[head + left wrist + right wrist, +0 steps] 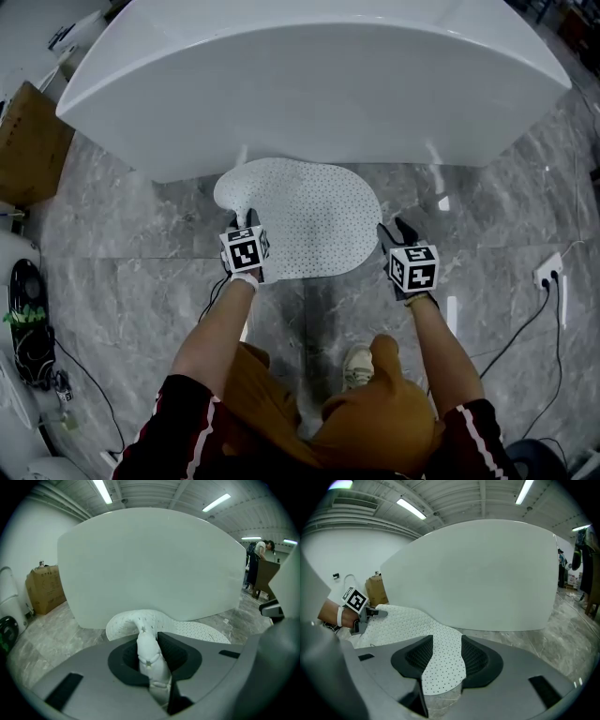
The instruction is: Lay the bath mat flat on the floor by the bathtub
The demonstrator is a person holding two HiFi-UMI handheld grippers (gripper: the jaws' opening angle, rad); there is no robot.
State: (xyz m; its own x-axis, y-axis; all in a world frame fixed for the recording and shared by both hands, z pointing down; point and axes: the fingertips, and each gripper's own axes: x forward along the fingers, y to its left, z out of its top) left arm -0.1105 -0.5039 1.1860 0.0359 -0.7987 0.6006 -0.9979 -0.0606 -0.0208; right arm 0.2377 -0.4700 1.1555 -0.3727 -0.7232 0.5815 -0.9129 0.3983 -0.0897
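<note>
Left gripper (247,219), right gripper (392,232) each pinch dotted white bath mat (314,217) beside glossy bathtub (309,84)

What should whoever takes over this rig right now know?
Left tool: shut on a bunched near corner of the bath mat.
Right tool: shut on the mat's opposite near edge.
Mat spread beside the bathtub, near side held above the floor.
Done: mat brought to the tub.
Left: lower it, release both tools, check it lies flat.
</note>
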